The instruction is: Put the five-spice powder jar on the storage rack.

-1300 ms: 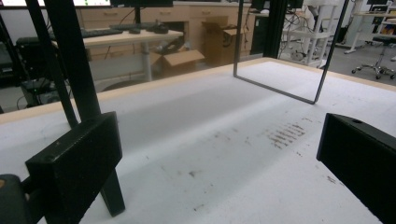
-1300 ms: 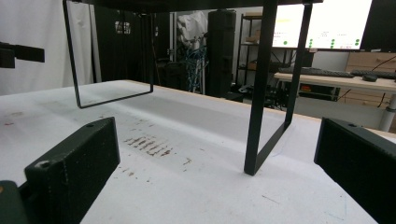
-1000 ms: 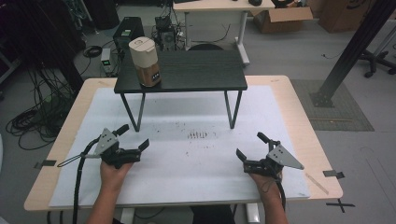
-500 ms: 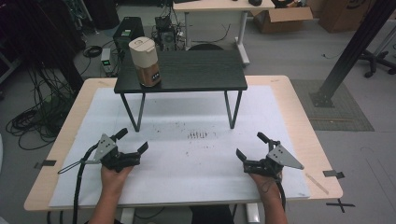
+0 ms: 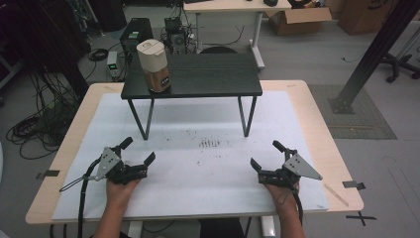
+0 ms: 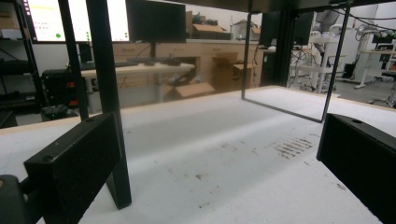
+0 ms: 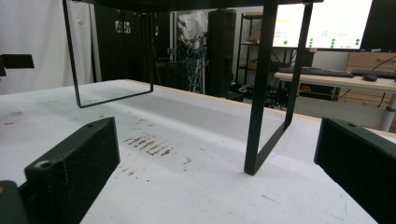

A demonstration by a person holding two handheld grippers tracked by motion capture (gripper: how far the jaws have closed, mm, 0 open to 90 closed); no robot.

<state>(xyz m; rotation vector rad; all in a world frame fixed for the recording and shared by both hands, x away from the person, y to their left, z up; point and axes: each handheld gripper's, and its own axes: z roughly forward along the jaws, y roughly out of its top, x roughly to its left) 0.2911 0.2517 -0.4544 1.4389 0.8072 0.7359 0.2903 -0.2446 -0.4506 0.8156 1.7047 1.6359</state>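
1. Both sets of jaws stand spread with nothing between them; the left gripper (image 5: 134, 153) and the right gripper (image 5: 266, 155) rest low over the white mat (image 5: 208, 173), well apart from each other, each held by a hand at the near edge.

2. The canister (image 5: 153, 66), beige-lidded with a brown lower band, stands upright on the black raised shelf (image 5: 198, 77), near its far-left corner; it lies ahead of and above the left jaws, and well off to the far left of the right jaws.

3. From the left gripper view, a shelf leg (image 6: 109, 93) rises just beside the left-hand jaw block, between the jaws and the canister above; the right gripper view shows another leg (image 7: 261, 88) ahead between its jaws.

4. A patch of dark marks (image 5: 211, 144) sits on the mat ahead of both grippers, roughly between them; it is probably scuffing or crumbs, too small to tell.

5. Risks, as a judgement: a reach straight up from the left could strike the leg or the shelf edge, jolting the shelf; the canister is tall and near the edge, so a glancing jaw or an off-centre pinch high on the lid could topple it off the side.
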